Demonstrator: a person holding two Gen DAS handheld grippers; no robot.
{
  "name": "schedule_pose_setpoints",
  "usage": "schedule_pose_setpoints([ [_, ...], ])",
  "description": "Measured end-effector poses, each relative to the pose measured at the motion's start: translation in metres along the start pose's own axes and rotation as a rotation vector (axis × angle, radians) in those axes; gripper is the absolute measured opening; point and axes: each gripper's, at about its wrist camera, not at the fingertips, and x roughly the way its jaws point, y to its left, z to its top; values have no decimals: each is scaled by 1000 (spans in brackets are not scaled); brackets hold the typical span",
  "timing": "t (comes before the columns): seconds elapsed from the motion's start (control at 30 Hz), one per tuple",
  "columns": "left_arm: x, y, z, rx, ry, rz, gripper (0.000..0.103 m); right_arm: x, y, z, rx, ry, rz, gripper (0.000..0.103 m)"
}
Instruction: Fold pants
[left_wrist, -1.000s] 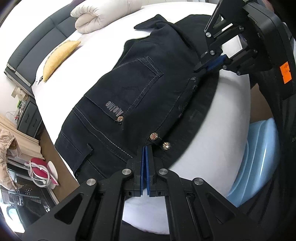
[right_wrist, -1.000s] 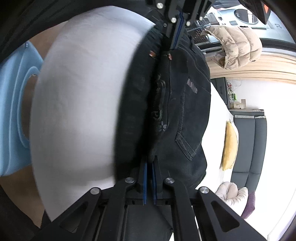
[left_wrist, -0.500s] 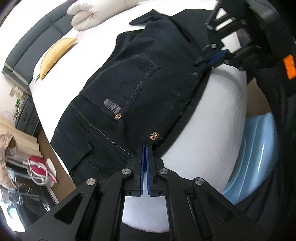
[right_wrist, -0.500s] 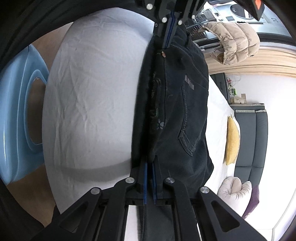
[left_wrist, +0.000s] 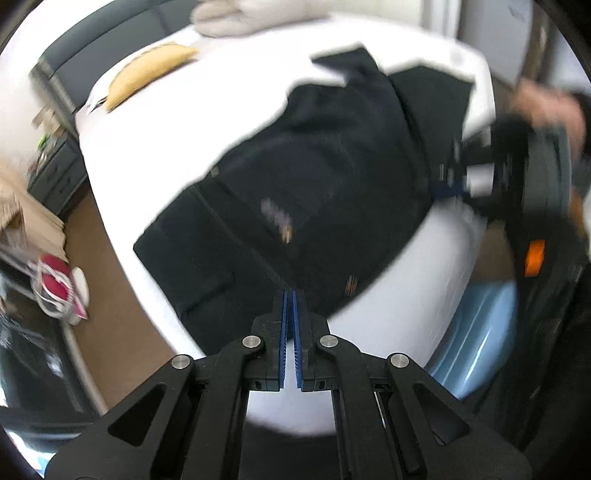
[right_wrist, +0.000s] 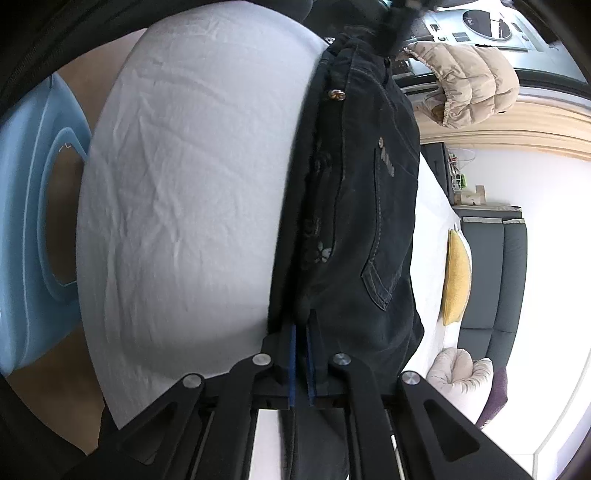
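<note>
Dark denim pants (left_wrist: 325, 184) lie folded lengthwise on the white bed (left_wrist: 221, 122), close to its near edge. My left gripper (left_wrist: 290, 295) is shut and hangs over the waist edge beside a metal button (left_wrist: 351, 284); I see no cloth between its blue pads. This view is blurred by motion. At the pants' far side my right gripper (left_wrist: 452, 188), held by a hand (left_wrist: 546, 107), pinches the cloth. In the right wrist view the right gripper (right_wrist: 302, 328) is shut on the pants (right_wrist: 354, 221) at their folded edge. The left gripper shows there only as a dark blur.
A blue plastic tub (left_wrist: 476, 332) (right_wrist: 33, 221) stands on the floor beside the bed. A yellow cushion (left_wrist: 147, 74) (right_wrist: 456, 273) and a rolled white duvet (left_wrist: 236, 14) lie near the dark headboard (right_wrist: 491, 277). A beige puffer jacket (right_wrist: 469, 85) hangs beyond the waist end.
My left gripper has risen off the waist edge and rolled; the button has slid away from its tips and the pants look smaller. The right gripper keeps its pinch, almost still.
</note>
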Motion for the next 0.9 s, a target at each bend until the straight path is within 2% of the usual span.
schedule_pose_setpoints([
  [0.1,8,1,22,-79,-52,-30,2,-1,1,2,4,11,-7,8],
  [0.2,41,5,42,-178,-48,-75,2,-1,3,3,-1,19,-20,9],
  [0.27,68,6,43,-240,-5,-123,2,-2,5,5,-5,27,-30,9],
  [0.3,90,5,41,-255,64,-139,2,-2,6,5,-8,29,-34,9],
  [0.33,103,0,37,-238,88,-119,2,-2,7,6,-10,31,-39,9],
  [0.37,104,-4,35,-214,63,-96,2,-2,8,6,-12,34,-38,9],
  [0.53,87,-17,47,-169,78,-24,2,-4,13,8,17,35,-61,9],
  [0.67,63,-25,81,-175,-38,-60,2,-4,21,10,9,39,-109,9],
  [0.77,85,-33,98,-209,-23,-94,2,-5,25,12,14,43,-126,9],
  [0.8,107,-39,99,-218,37,-133,2,-5,25,12,22,45,-129,9],
  [0.83,120,-41,93,-216,68,-133,2,-7,25,12,34,45,-133,9],
  [0.9,122,-44,84,-194,-1,-112,2,-9,23,11,78,52,-130,10],
])
